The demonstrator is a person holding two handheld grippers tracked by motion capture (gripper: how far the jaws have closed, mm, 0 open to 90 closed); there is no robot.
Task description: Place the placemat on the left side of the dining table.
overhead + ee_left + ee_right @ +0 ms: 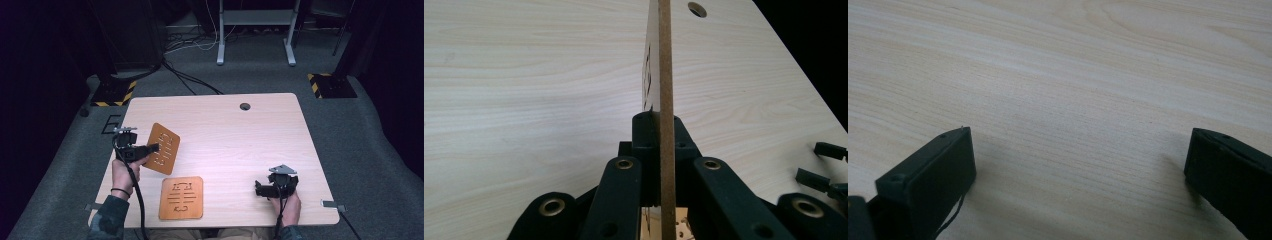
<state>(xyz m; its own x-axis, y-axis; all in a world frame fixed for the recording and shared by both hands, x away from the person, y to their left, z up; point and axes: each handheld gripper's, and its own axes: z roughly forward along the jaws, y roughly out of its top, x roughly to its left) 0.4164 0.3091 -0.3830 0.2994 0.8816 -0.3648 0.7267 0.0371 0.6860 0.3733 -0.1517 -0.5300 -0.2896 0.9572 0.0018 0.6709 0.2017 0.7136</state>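
Two brown cut-out boards, one board [162, 148] clamped edge-on in the closed left gripper [152, 148], its cut pattern hard to read, second board [181, 197] flat on the table [240, 135] between the grippers, right gripper [260, 189] wide open, empty.

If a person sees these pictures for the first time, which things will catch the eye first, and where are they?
First comes the orange-brown board with cut-out slots, lifted at the table's left side and clamped at its edge by the left gripper; the left gripper view shows it edge-on between the jaws. A second board of the same kind lies flat near the table's front edge. At the front right, the right gripper rests with its jaws wide open.
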